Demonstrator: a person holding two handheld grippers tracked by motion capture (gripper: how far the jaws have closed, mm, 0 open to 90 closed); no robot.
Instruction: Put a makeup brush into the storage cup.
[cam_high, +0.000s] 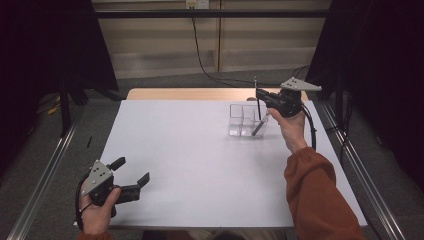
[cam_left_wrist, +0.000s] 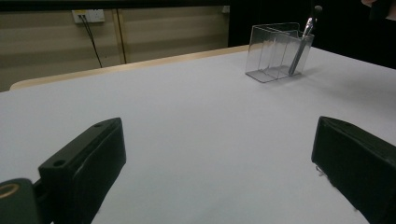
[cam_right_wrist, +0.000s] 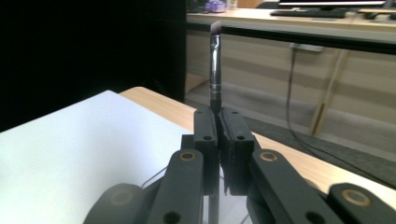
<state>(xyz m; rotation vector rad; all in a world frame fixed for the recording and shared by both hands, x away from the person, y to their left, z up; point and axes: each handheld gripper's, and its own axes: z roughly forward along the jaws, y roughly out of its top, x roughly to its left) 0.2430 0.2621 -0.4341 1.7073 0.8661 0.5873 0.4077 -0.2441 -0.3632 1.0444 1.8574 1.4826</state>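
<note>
Above the clear holder (cam_high: 246, 120), the right gripper's (cam_high: 260, 95) fingers clamp an upright brush (cam_right_wrist: 215, 70), bristles up; left gripper's (cam_high: 131, 176) fingers gape.

Clear glossy plastic holder (cam_high: 243, 120), matt white tabletop (cam_high: 200, 165) w/ wood edge.

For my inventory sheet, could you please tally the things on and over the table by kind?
Clear divided holders: 1
Brushes: 2, one held upright by the right gripper, one leaning in the holder
Grippers: 2, the left gripper open
Total: 5
</note>
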